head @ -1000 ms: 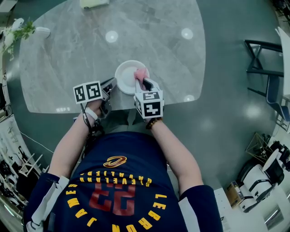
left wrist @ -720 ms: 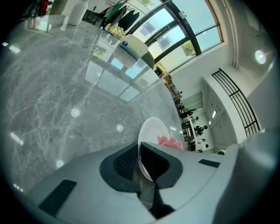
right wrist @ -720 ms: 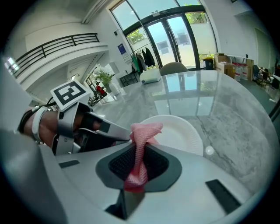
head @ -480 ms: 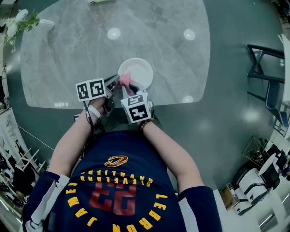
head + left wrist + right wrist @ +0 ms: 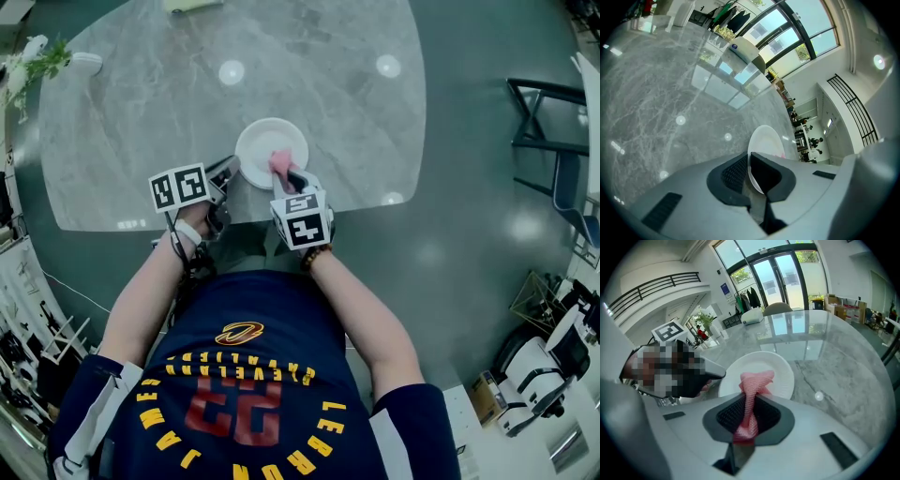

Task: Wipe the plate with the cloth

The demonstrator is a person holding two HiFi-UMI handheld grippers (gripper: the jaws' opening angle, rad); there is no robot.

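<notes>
A white plate (image 5: 265, 142) lies near the front edge of the grey marble table (image 5: 169, 103). My left gripper (image 5: 228, 172) is shut on the plate's near-left rim; in the left gripper view the plate (image 5: 764, 145) passes edge-on between the jaws. My right gripper (image 5: 291, 174) is shut on a pink cloth (image 5: 279, 162), which rests on the plate's near-right part. In the right gripper view the cloth (image 5: 753, 385) stands bunched between the jaws over the plate (image 5: 776, 366), with the left gripper (image 5: 712, 376) at the plate's left rim.
A plant in a white pot (image 5: 42, 58) sits at the table's far left and a pale object (image 5: 192, 5) at its far edge. A dark chair (image 5: 548, 141) stands on the floor to the right. Round light reflections dot the tabletop.
The right gripper carried the cloth from the plate's right part to its left rim, then back to the near-right part. The left gripper kept its hold on the rim.
</notes>
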